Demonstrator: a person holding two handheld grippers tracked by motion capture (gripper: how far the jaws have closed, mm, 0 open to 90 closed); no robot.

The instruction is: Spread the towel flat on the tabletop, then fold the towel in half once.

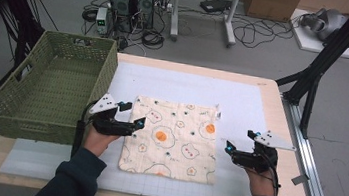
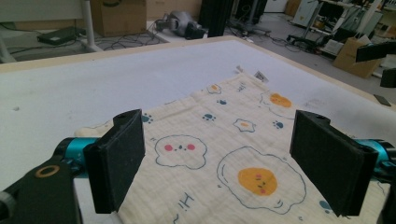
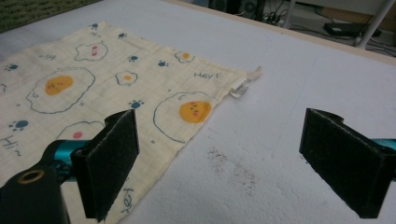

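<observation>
Cloth (image 1: 172, 138): flat on mat (image 1: 242, 101), centre.
Basket (image 1: 53, 88): left of cloth, on table's (image 1: 271, 97) left edge.

Dark sleeves, black teal-accented hand-held grippers (image 1: 131, 114)

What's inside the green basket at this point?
The green basket by the left gripper looks empty: bare woven floor in the high view. Its near wall hides the strip of floor behind it. The printed cloth lies flat on the mat outside.

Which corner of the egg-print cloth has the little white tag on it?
The far right corner of the cloth, nearest the table's back edge; the tag sticks out there, the other corners are bare.
</observation>
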